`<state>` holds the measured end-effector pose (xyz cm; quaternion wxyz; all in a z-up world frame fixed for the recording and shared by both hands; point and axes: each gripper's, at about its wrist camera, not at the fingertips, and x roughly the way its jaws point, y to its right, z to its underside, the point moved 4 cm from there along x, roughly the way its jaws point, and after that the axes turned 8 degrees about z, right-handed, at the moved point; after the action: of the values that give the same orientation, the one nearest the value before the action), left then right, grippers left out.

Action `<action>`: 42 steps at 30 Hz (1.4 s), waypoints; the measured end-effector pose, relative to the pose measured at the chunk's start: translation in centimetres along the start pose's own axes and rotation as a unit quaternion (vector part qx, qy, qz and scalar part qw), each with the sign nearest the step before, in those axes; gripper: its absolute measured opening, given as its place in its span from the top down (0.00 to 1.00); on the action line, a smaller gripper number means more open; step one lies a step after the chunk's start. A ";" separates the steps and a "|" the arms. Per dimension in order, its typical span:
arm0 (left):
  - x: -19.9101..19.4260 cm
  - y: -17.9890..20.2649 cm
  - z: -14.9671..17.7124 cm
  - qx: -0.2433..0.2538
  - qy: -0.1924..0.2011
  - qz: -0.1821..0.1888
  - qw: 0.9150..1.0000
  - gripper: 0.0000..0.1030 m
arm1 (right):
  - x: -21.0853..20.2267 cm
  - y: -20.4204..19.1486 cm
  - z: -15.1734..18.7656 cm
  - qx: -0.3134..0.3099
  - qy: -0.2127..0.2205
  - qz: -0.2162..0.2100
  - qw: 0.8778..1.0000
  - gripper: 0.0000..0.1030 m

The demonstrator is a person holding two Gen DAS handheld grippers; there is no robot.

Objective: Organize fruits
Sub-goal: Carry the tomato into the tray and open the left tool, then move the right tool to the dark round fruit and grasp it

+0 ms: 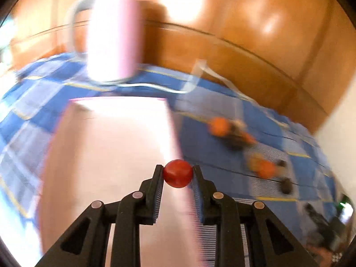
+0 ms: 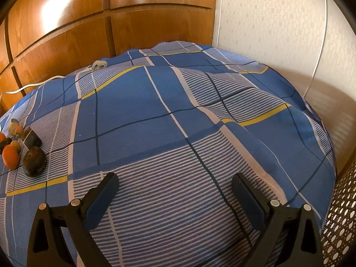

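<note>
Pinching a small red tomato (image 1: 178, 173), the left gripper (image 1: 178, 174) has its jaws closed on the fruit from both sides, right at the tips. Left view heavily blurred. Fruit sits over the right edge of a pale pink container (image 1: 106, 155); cannot tell whether it touches it. A pink cup with a handle (image 1: 111, 37) stands beyond the container, toward the far edge of the bed. White cable (image 1: 155, 86) trails along that far edge beside the cup.

Right gripper (image 2: 175, 183): jaws spread wide, nothing between them, above the striped near part of the blue checked bedspread (image 2: 178, 115).

Loose fruit pile near the left edge of the bed in the right view: an orange fruit (image 2: 10, 156), touching or just beside a dark brown fruit (image 2: 34, 161), with another dark piece (image 2: 32, 140) and several smaller items behind, too small to name. Well apart from the right gripper.

Wooden wardrobe panels (image 2: 66, 33) behind the bed; a white plug (image 2: 98, 65) lies at the far edge.
</note>
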<state>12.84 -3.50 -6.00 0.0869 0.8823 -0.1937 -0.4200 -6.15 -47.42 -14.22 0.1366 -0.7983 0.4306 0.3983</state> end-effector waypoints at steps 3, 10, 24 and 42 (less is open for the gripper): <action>0.1 -4.2 0.2 -0.018 -0.003 -0.056 0.998 0.75 | 0.0 0.0 0.0 0.000 -0.001 0.001 1.000 0.00; 0.0 -8.8 0.7 -0.056 -0.008 -0.095 0.994 0.75 | 0.0 0.0 0.1 0.001 -0.003 0.005 1.000 0.00; -4.8 -7.7 2.7 -0.079 0.040 -0.096 0.991 0.33 | 0.2 0.0 -0.1 0.001 -0.011 0.008 1.000 0.00; -8.0 -7.0 8.1 -0.088 0.046 -0.124 0.987 0.15 | -0.2 -0.2 -0.2 -0.013 -0.012 0.002 1.000 0.10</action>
<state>3.81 6.25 -7.67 0.1200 0.9067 -0.0405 -0.4023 -5.99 -47.32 -14.00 0.1302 -0.7946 0.4251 0.4135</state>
